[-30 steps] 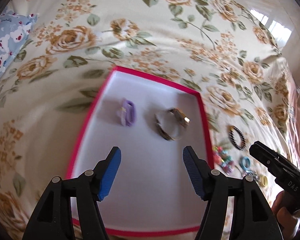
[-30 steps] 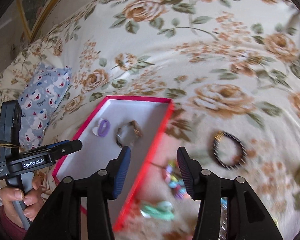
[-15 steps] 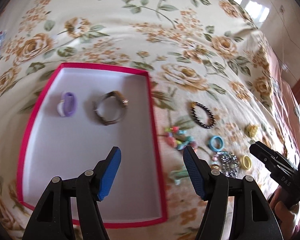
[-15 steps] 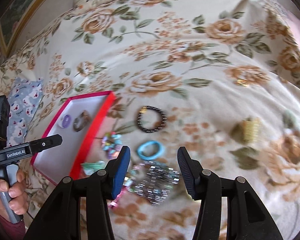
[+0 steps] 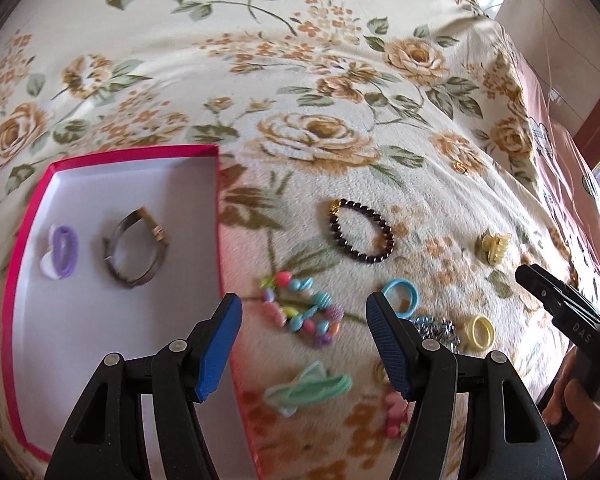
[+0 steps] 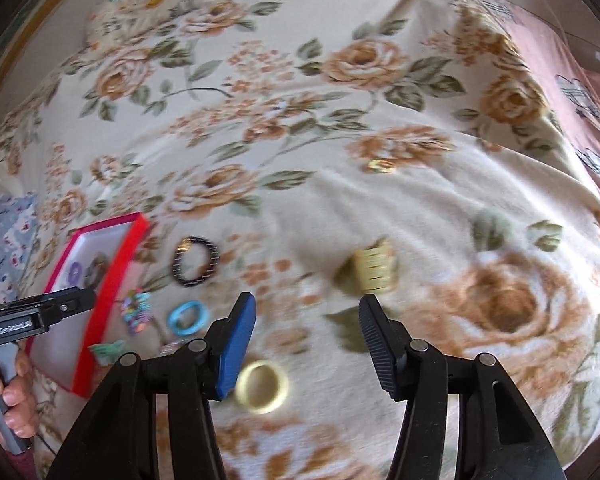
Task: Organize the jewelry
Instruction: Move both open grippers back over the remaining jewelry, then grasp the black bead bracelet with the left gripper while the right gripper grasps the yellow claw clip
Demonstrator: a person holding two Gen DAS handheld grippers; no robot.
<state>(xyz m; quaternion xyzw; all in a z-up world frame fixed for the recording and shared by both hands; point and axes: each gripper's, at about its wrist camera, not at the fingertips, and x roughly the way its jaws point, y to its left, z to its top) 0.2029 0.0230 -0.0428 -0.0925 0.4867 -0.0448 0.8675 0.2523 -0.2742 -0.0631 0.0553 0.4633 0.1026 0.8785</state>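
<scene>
Silver bracelet (image 5: 434, 330) half-hidden behind left claw (image 5: 304, 344).

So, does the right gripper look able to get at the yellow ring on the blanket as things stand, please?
Probably yes. The right gripper is open, and the yellow ring lies flat on the blanket just below its left finger, with nothing on top of it or crowding it.

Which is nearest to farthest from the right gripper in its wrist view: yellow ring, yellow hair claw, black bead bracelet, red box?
From the right gripper:
1. Yellow ring, just below the left fingertip.
2. Yellow hair claw, ahead, slightly right.
3. Black bead bracelet, ahead left.
4. Red box, far left.
</scene>
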